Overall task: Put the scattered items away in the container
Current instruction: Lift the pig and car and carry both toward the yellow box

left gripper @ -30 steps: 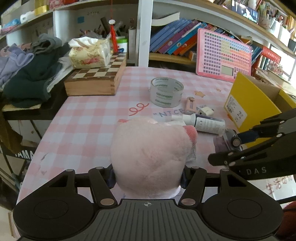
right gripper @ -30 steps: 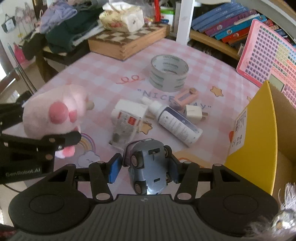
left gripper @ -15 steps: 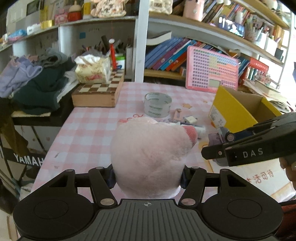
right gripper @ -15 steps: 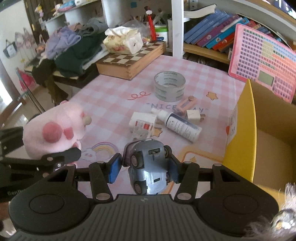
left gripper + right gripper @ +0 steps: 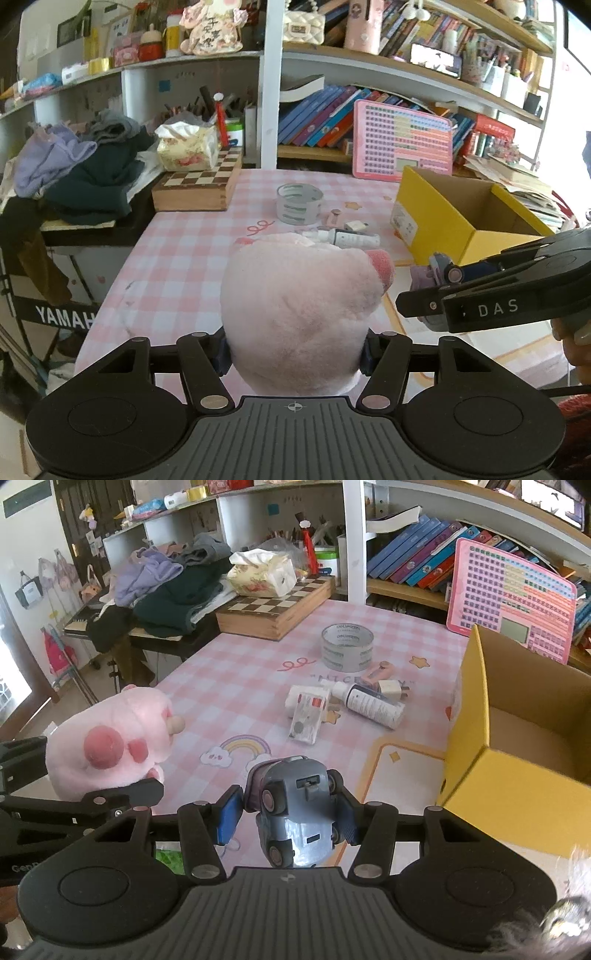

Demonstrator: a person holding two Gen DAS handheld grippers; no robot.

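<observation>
A wooden chessboard box (image 5: 275,611) sits at the table's far left corner, a floral tissue box (image 5: 263,573) on top.

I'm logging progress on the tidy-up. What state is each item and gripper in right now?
left gripper: shut on pink plush toy, lifted.
right gripper: shut on toy car, wheels up.
yellow box: open.
tape roll: lying flat on the table.
bottle: on its side.

**Count of things in view**

One plush (image 5: 299,317). One toy car (image 5: 295,805). One yellow box (image 5: 517,775). One tape roll (image 5: 347,648). One bottle (image 5: 369,701). One plug (image 5: 392,689). One white packet (image 5: 306,712). One pink clip (image 5: 380,671). One chessboard (image 5: 277,609). One tissue box (image 5: 264,574). One pink tablet (image 5: 513,602).
</observation>
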